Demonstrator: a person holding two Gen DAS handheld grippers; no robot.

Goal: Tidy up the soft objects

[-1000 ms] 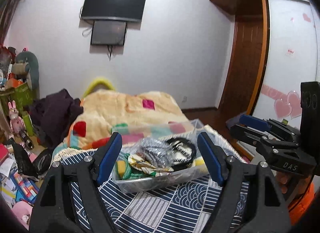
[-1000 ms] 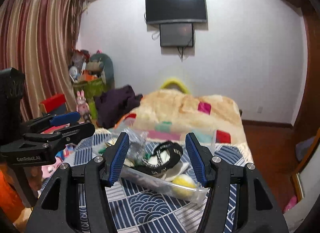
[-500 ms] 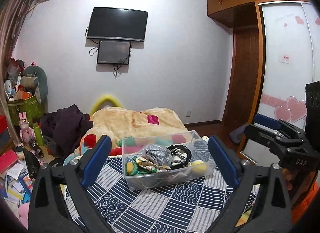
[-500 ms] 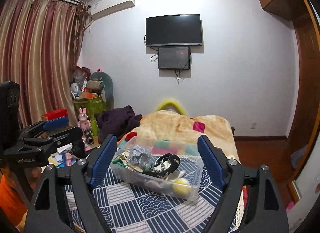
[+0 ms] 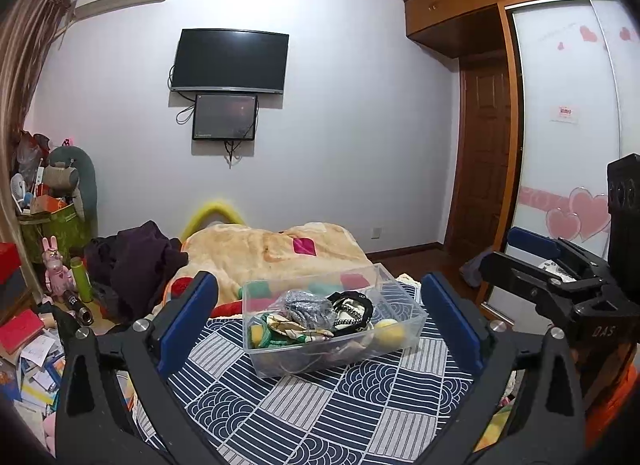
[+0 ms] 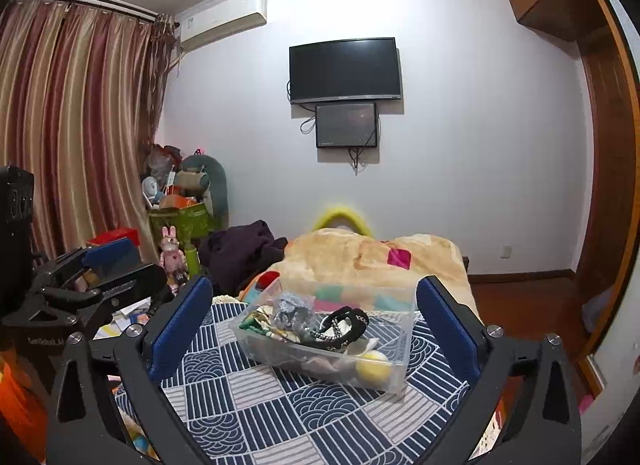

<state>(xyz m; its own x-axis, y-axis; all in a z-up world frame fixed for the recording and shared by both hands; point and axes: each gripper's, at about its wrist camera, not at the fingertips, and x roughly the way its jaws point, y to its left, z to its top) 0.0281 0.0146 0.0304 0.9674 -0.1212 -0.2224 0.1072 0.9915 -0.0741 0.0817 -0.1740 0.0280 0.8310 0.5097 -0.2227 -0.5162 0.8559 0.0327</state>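
Note:
A clear plastic bin [image 5: 400, 329] stands on a navy and white patterned cloth [image 5: 320, 405]; it also shows in the right wrist view [image 6: 396, 369]. Inside lie a grey knitted bundle [image 5: 306, 305], a black and white band [image 5: 352, 311], green and patterned fabric [image 5: 280, 331] and a yellow ball [image 5: 386, 331]. My left gripper [image 5: 320, 321] is open and empty, back from the bin. My right gripper [image 6: 316, 325] is open and empty too, held off the bin's right; it shows at the left wrist view's right edge [image 5: 536, 249].
A beige patchwork blanket [image 5: 272, 249] lies behind the bin, with a dark purple garment [image 5: 136, 261] at its left. Toys, books and boxes [image 5: 32, 305] crowd the floor at left. A wardrobe [image 5: 568, 145] and door stand at right.
Both grippers have pulled back and up from the bin and opened wider. The bin now looks smaller and sits whole between the fingers. Its contents have not moved.

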